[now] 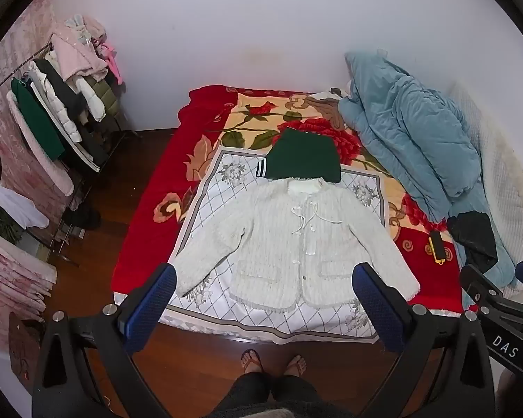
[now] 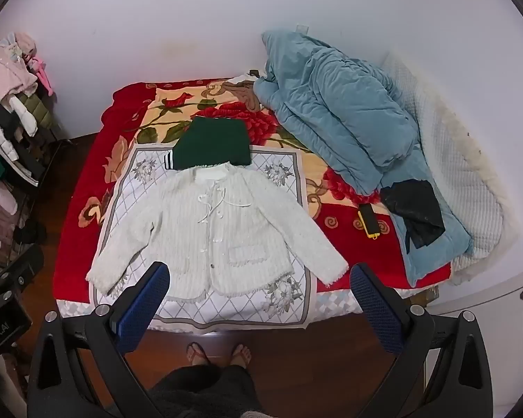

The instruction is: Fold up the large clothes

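A white fuzzy jacket lies flat and face up on a white patterned cloth on the bed, sleeves spread out to both sides. It also shows in the right wrist view. A folded dark green garment lies just beyond its collar, and shows in the right wrist view too. My left gripper is open and empty, held above the bed's near edge. My right gripper is open and empty at the same height.
A red floral blanket covers the bed. A blue quilt is heaped at the right with a black garment and a yellow-cased phone beside it. A clothes rack stands at the left. The person's feet are on the wooden floor.
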{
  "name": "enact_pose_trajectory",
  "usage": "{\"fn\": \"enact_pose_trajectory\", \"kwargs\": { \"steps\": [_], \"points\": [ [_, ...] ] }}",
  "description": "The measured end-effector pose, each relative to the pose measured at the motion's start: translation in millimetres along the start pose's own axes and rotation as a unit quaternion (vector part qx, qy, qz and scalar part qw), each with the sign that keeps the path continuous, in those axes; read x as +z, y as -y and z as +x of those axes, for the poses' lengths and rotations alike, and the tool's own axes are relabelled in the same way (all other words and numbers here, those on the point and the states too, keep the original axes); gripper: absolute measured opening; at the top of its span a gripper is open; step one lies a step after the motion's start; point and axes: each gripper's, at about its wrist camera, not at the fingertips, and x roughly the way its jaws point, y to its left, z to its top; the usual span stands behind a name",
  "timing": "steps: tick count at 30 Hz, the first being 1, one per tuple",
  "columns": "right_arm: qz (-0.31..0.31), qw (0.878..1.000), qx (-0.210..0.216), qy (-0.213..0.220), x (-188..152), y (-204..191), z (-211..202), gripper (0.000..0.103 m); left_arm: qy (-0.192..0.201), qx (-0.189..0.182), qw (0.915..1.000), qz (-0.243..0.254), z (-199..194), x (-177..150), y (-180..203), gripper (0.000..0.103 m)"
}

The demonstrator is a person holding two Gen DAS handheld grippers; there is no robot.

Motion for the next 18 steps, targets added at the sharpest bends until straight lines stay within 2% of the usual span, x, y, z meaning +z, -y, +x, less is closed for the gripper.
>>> {"fn": "enact_pose_trajectory", "kwargs": {
  "steps": [18],
  "points": [
    [-0.003, 1.0, -0.003, 0.007, 12.9, -3.3, -6.7, 0.103, 0.002, 0.002, 1.0, 0.002, 0.0, -0.1, 0.2, 0.103]
  ]
}}
